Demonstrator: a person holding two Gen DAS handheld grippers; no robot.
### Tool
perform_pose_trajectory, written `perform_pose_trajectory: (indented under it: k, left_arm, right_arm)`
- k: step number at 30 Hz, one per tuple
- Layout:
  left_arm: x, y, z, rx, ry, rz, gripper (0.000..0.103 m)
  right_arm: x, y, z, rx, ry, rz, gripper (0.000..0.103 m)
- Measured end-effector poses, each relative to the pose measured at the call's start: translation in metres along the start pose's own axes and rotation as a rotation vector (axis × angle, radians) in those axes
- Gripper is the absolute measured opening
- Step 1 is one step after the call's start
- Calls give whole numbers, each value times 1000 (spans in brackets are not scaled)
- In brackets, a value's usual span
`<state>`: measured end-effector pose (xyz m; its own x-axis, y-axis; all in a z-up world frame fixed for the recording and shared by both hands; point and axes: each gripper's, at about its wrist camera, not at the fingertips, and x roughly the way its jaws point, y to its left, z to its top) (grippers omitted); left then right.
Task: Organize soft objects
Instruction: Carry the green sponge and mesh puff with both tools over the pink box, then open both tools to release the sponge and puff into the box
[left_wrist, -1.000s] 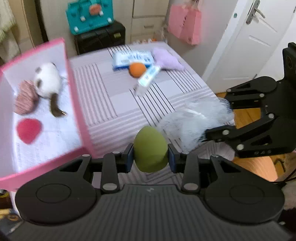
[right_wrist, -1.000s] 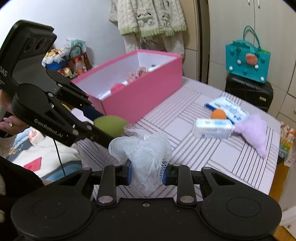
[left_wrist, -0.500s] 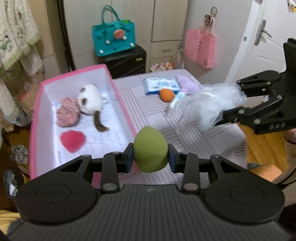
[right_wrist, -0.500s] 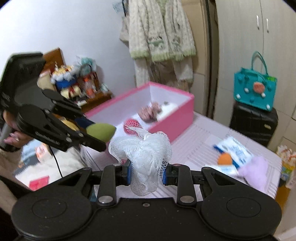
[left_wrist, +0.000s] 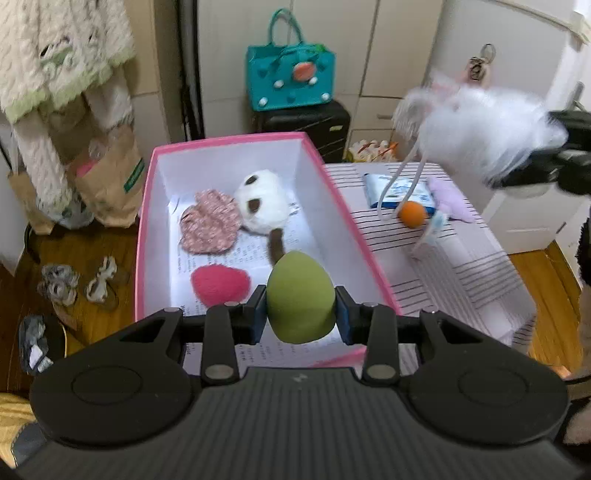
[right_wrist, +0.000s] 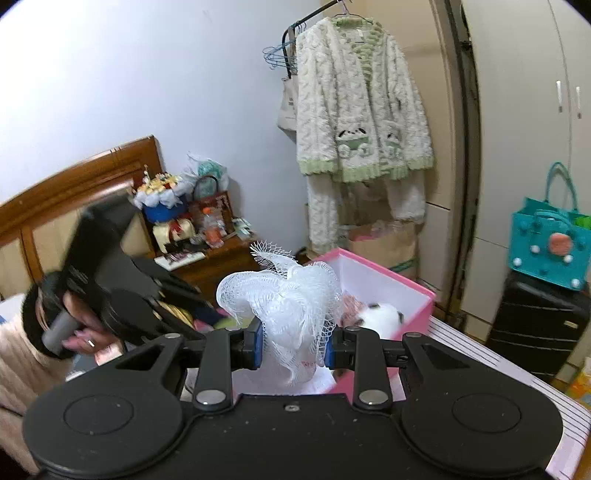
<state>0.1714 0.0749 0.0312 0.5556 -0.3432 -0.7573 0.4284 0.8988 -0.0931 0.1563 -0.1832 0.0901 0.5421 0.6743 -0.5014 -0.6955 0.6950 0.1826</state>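
My left gripper (left_wrist: 301, 318) is shut on a green egg-shaped sponge (left_wrist: 300, 298), held above the near end of the pink box (left_wrist: 351, 218). Inside the box lie a white plush (left_wrist: 263, 201), a patterned pink pad (left_wrist: 210, 221) and a red heart-shaped sponge (left_wrist: 219, 285). My right gripper (right_wrist: 293, 349) is shut on a white mesh bath puff (right_wrist: 284, 295), raised over the box's near side (right_wrist: 417, 310). In the left wrist view that puff (left_wrist: 476, 125) is blurred at the upper right, with its cord hanging down.
On the striped table (left_wrist: 461, 266) lie an orange ball (left_wrist: 413, 213), a blue wipes pack (left_wrist: 397, 190), a purple cloth (left_wrist: 448, 197) and a small tube (left_wrist: 430, 232). A teal bag (left_wrist: 290, 79) stands on a black case behind. A person's hand (right_wrist: 83, 332) holds the left gripper.
Both grippers have risen and swung left toward the pink box, each keeping its object. The box now lies straight ahead under the green sponge, and the puff is higher.
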Motion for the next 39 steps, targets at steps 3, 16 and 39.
perform_pose_trajectory:
  k: [3,16,39]
  left_arm:
    - [11,15,4,-27,16,14,36]
    - [68,36,29,-50,81,42,37]
    - [145,63,50,-208,236,4,38]
  right_arm:
    - [16,-7,11,7,-5,36,33]
    - [135,-36,7,-93,297,-64,35]
    - [189,-27,-5,-479,493,-108,67]
